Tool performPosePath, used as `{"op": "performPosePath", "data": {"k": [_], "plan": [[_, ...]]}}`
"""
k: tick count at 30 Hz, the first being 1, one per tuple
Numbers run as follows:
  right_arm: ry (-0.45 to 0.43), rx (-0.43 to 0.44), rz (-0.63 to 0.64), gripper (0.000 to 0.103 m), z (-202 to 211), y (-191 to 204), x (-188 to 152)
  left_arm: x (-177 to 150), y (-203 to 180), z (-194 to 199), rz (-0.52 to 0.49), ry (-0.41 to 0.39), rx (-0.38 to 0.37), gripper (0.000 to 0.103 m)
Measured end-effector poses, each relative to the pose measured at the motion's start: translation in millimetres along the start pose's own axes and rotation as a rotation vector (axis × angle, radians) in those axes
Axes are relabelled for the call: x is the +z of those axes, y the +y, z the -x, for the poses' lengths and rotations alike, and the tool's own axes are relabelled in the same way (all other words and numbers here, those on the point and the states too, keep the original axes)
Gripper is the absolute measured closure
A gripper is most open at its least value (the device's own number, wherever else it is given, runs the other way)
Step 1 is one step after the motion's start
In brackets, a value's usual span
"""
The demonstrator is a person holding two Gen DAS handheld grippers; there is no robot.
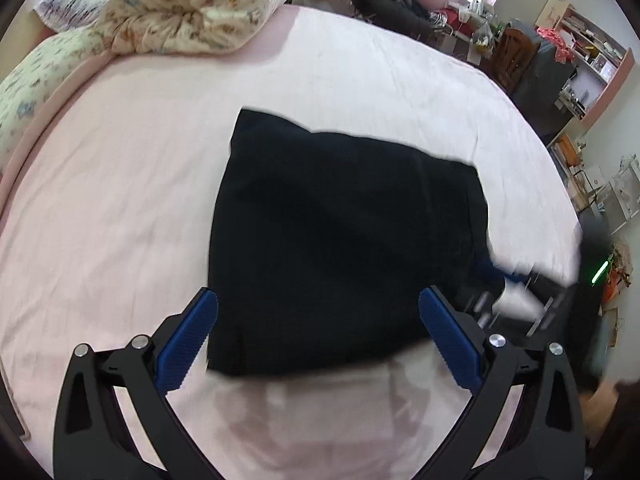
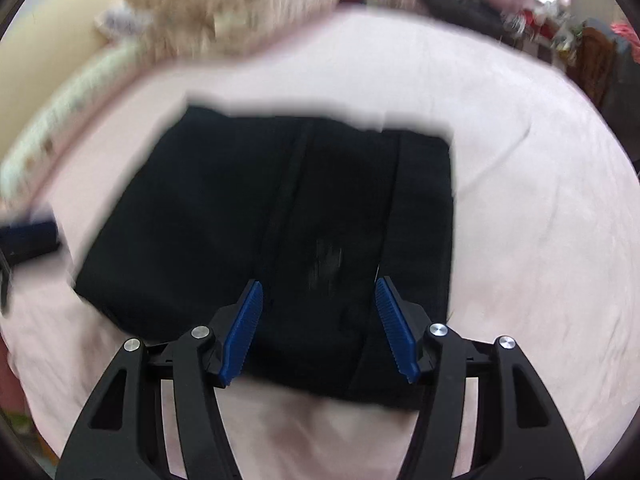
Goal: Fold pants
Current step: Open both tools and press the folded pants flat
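Pants [image 1: 340, 240]: black, folded to a compact rough square, lay flat mid-bed on the pink sheet [image 1: 140, 200].

Left tongs [image 1: 318, 300]: released, blue pads spread wide, nothing gripped; poised above the pants' near edge.

Right tongs [image 2: 319, 292]: released, pads apart over the pants' near half, no cloth pinched between them.

Left view only: floral quilt [image 1: 180, 4] bunched at the bed's far left corner, sharp; pillow [image 1: 24, 92] along the left rim; shelves [image 1: 588, 48] and room clutter beyond the right edge of the bed; the right tongs, blurred, at the pants' right corner; part of a hand [image 1: 600, 404] at lower right.

Right view only: seam lines running front to back across the pants [image 2: 280, 220]; a faint pale smudge [image 2: 326, 260] on the cloth; the left tongs as a dark blur at far left. This view was motion-blurred throughout.

Edges and room: bare sheet lay on every side of the pants, widest to the left and right; a strip of sheet lay between the near fold and the bed's near edge. Quilt well apart from the pants.
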State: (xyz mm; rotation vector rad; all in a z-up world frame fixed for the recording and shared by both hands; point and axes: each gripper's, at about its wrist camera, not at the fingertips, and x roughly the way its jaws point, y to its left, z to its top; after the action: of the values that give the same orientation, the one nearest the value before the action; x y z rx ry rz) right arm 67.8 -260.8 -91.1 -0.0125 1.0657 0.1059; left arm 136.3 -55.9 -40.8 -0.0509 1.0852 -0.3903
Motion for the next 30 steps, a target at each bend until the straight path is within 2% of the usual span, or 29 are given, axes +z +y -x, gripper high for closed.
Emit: {"op": "performPosePath", "data": {"k": [2,4,6,9,13,15,16,19,21,26,30], "plan": [[-0.022,-0.011,0.043,0.041,-3.6,4.7,-4.5,8.8,-4.7,-11.1,-0.019,0.020,0.017,0.002],[-0.019,0.005,0.028,0.041,1.2,2.6,0.2,15.8,-11.5,-21.7,-0.057,0.056,0.036,0.002],[-0.064,0.031,-0.027,0.041,14.2,-6.4,8.6,20.2,-15.4,-23.1,-0.074,0.044,0.046,0.002],[-0.122,0.019,-0.035,0.041,25.6,-10.8,20.2,25.8,-16.4,-25.5,-0.065,0.018,0.042,0.002],[-0.152,0.016,-0.031,0.041,19.8,-15.7,39.1,38.0,-14.8,-43.8,-0.051,0.049,0.066,0.002],[-0.142,0.032,-0.054,0.041,8.3,-17.5,50.0,43.0,-14.4,-57.4,-0.062,0.076,0.086,0.002],[-0.109,0.033,-0.072,0.041,-1.4,-19.6,54.4,44.6,-13.6,-65.3,-0.066,0.101,0.094,0.002],[0.005,0.022,-0.073,0.041,-29.9,-20.6,47.2,41.7,-4.3,-102.6,-0.039,0.261,0.099,0.002],[0.020,0.009,-0.038,0.041,-39.1,-17.2,45.1,39.1,2.3,-118.2,-0.012,0.309,0.088,0.002],[0.029,0.009,-0.035,0.040,-39.2,-18.0,47.1,46.5,5.2,-123.0,0.015,0.334,0.089,0.002],[-0.012,0.020,-0.051,0.040,-20.0,-20.1,40.9,38.5,-1.4,-103.3,-0.034,0.274,0.143,0.002]]}}
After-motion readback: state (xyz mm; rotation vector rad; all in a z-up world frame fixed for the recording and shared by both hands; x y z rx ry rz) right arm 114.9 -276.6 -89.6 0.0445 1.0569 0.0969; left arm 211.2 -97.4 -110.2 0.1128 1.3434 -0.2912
